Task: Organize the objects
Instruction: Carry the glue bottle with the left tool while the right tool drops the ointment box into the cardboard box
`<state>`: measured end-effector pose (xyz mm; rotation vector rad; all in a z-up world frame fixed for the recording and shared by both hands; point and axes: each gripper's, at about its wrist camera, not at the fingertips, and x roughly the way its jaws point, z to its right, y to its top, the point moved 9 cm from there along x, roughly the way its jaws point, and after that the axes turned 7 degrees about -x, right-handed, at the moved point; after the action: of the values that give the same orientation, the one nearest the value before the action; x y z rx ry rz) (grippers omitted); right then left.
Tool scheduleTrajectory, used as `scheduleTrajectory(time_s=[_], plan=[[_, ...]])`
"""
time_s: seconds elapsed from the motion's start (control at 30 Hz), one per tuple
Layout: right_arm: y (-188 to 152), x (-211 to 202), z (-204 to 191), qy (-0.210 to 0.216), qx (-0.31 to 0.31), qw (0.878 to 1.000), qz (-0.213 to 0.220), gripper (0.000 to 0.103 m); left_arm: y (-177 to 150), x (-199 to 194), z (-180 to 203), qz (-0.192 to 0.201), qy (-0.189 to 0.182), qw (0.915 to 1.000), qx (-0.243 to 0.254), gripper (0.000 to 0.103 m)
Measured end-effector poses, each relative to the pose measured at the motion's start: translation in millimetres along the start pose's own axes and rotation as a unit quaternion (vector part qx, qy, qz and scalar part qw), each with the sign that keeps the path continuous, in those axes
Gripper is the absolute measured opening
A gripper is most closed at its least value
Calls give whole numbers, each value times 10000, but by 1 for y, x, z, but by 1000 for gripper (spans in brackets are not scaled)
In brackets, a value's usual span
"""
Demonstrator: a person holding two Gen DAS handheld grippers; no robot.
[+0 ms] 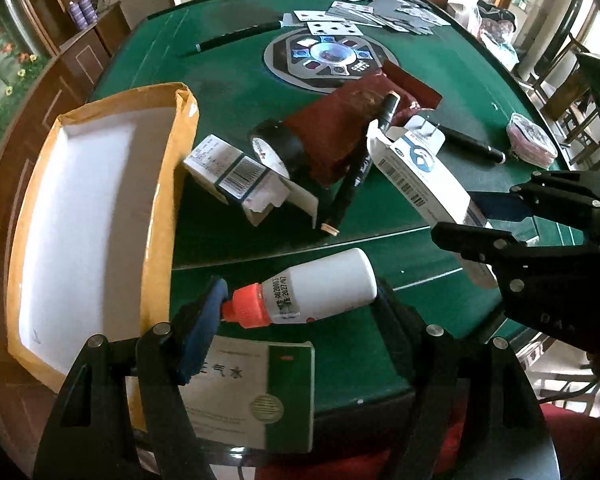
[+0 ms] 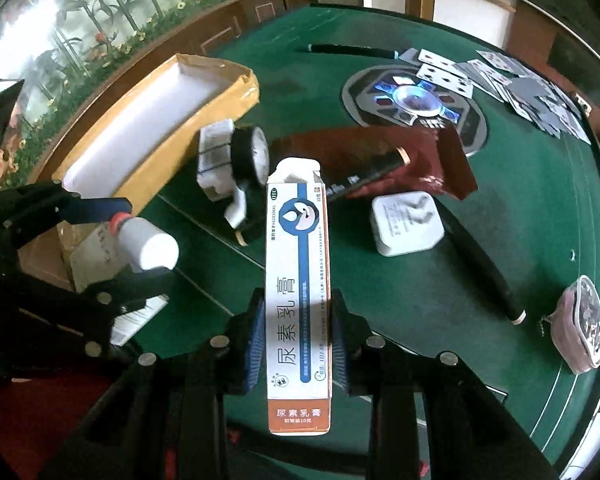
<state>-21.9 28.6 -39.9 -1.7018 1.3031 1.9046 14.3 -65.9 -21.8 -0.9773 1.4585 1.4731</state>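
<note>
My left gripper (image 1: 300,300) is shut on a white bottle with an orange cap (image 1: 312,288), held sideways above the green table's near edge; the bottle also shows in the right wrist view (image 2: 148,242). My right gripper (image 2: 298,340) is shut on a long white, blue and orange ointment box (image 2: 298,288), held above the table with its open flap pointing away; it also shows in the left wrist view (image 1: 424,180). An open yellow cardboard box with a white inside (image 1: 88,216) lies at the table's left edge, just left of the bottle.
On the green table (image 1: 240,88) lie a torn white medicine box (image 1: 236,172), black tape roll (image 1: 276,148), red cloth (image 1: 340,128), black markers (image 1: 352,176), white charger (image 2: 406,224), a pink pouch (image 2: 584,328), playing cards (image 1: 372,12) and a green-white box (image 1: 260,392).
</note>
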Motion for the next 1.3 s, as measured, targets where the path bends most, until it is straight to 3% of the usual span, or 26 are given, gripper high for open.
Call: scheduleTrajectory(time_s=[0.33,0.9,1.3], plan=[[32,1,-27,92,-180,9998,32,29,13,-15,-33,156,-64,9996,-248,74],[94,22,-78,287,-662,9974,84,29,33,-22,-125,318,302,9952,-879,74],[149,43,-104,301,-772,9964,174,29,52,-3,-188,186,550,9926,-1062,74]])
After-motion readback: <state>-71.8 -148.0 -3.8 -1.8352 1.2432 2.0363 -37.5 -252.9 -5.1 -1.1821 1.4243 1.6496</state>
